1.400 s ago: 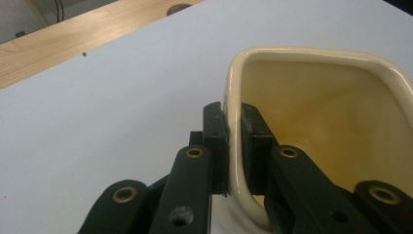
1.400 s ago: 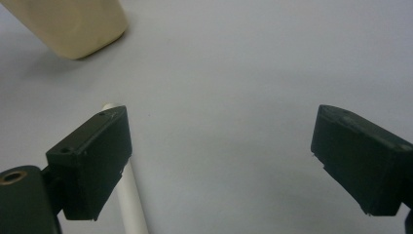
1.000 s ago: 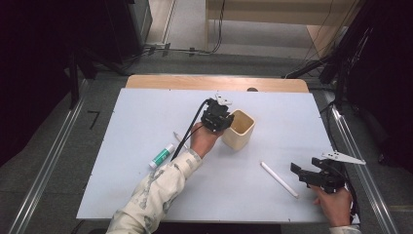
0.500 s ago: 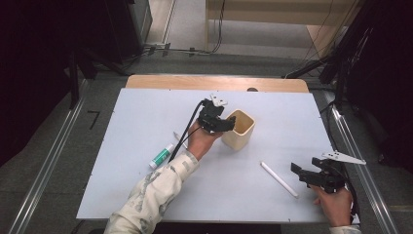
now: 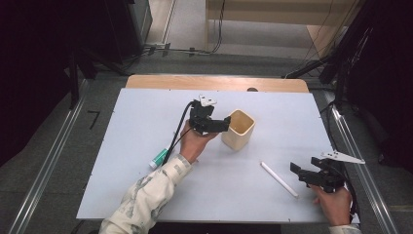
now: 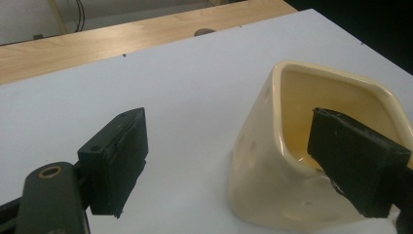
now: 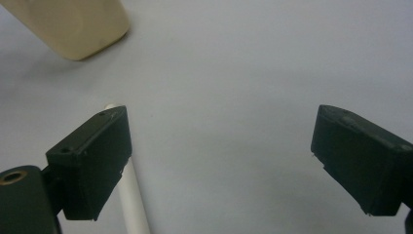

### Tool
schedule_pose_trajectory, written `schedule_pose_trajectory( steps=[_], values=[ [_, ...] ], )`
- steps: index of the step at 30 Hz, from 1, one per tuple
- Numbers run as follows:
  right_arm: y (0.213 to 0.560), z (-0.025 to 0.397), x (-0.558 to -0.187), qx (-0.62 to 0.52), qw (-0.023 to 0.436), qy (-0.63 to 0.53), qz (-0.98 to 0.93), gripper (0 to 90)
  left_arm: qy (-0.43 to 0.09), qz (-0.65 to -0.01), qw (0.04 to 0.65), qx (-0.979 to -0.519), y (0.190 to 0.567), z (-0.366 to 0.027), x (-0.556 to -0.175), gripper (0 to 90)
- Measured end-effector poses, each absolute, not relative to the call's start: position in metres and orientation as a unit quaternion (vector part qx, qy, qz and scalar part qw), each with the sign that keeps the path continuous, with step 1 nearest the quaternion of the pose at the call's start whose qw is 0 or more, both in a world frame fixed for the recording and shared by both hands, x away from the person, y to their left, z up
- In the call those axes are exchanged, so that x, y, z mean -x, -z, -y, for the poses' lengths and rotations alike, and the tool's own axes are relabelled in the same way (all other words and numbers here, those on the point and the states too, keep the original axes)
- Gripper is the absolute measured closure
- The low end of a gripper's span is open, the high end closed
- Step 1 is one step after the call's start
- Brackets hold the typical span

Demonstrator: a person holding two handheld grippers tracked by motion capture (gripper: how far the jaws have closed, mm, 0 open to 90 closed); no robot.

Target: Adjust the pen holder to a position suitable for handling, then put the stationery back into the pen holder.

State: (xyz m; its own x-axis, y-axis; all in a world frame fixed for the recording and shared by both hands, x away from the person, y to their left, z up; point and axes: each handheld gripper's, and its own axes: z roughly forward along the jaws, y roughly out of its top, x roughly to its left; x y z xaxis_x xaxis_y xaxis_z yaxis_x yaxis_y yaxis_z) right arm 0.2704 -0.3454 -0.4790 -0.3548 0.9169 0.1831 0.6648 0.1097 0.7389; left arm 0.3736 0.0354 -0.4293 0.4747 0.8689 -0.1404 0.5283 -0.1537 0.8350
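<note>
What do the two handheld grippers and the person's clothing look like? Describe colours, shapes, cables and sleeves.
Both the left gripper and the right gripper are black, each with two blocky rectangular jaws and a pale grey three-cornered plate on top. A black cable trails from the left one. The left sleeve is light-coloured with a faint mottled pattern.

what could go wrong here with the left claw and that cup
1. The left claw is open, with one jaw over the mouth of the cream cup and the other outside its wall; closing off-centre could tip or push the cup.
2. The white stick lies on the table beside the open right claw; a careless move could roll it away.
</note>
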Motion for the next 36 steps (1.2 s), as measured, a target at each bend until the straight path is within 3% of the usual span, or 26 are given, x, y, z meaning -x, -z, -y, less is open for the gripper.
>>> schedule_pose_trajectory(
  steps=[15,36],
  values=[
    [0.478,0.344,-0.269,-0.541,0.163,-0.387,-0.729,6.3,-0.194,-0.475,0.454,-0.728,0.428,-0.053,-0.346,13.4],
    [0.479,0.34,-0.27,-0.538,0.162,-0.384,-0.733,6.3,-0.214,-0.519,0.454,-0.692,0.443,-0.119,-0.308,10.3]
  ],
)
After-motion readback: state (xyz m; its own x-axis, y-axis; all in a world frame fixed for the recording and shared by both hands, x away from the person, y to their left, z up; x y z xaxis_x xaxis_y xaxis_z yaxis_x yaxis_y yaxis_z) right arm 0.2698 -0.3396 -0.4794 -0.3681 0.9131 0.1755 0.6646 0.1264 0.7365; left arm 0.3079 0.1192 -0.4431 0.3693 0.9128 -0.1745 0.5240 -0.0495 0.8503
